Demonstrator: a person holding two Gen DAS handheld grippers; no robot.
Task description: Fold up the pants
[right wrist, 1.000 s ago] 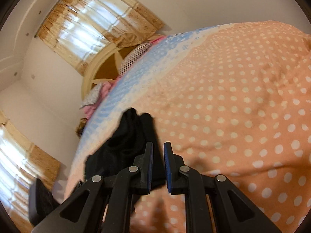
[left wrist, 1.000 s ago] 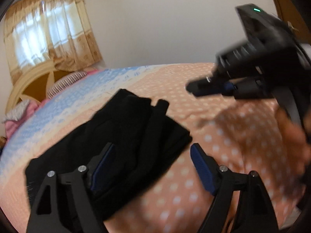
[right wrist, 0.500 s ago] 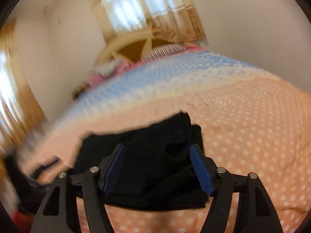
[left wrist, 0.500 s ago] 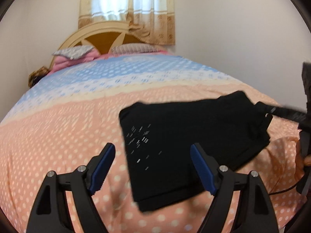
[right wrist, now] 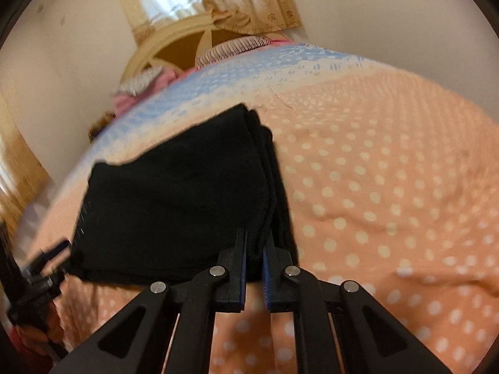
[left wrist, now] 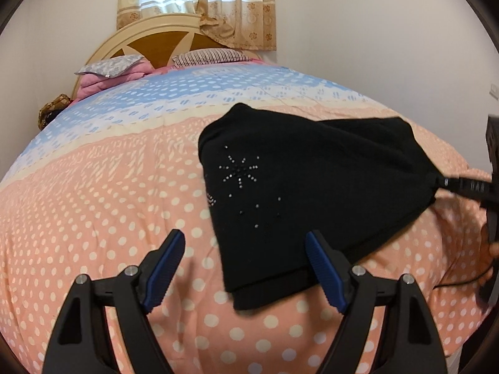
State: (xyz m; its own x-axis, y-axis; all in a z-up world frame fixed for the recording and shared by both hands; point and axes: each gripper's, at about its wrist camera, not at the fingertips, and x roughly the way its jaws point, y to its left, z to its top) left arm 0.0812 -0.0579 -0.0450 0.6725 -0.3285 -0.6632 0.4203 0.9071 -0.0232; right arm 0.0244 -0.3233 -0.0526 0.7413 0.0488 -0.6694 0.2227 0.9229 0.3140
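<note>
The bed (left wrist: pixel 103 205) fills the room ahead of both tools, its spread peach with pale dots close by and turning blue toward the headboard (left wrist: pixel 146 39) far beyond the tips, under a curtained window (left wrist: pixel 199 0). Pillows (left wrist: pixel 109 67) lie against that headboard.

The black pants (left wrist: pixel 312 193), already folded into a thick pad, rest on the peach part of the spread. A star of small sparkling studs (left wrist: pixel 239 170) sits on the upper layer. From the left tool (left wrist: pixel 246 269) the pants lie ahead and to the right; their near corner reaches in between its two blue pads.

That left tool stands wide and released, above the spread, its right pad in front of the pants' near edge; whether it touches the cloth I cannot tell.

The right tool (right wrist: pixel 254 268) has just been closing and is now clenched on the pants, the narrow stacked edge (right wrist: pixel 271 205) pinched between its pads. In the left tool's view it comes in from the right, pinching the far right corner, the cloth drawn to a point there. A hand (left wrist: pixel 491 246) shows at that tool's handle.
</note>
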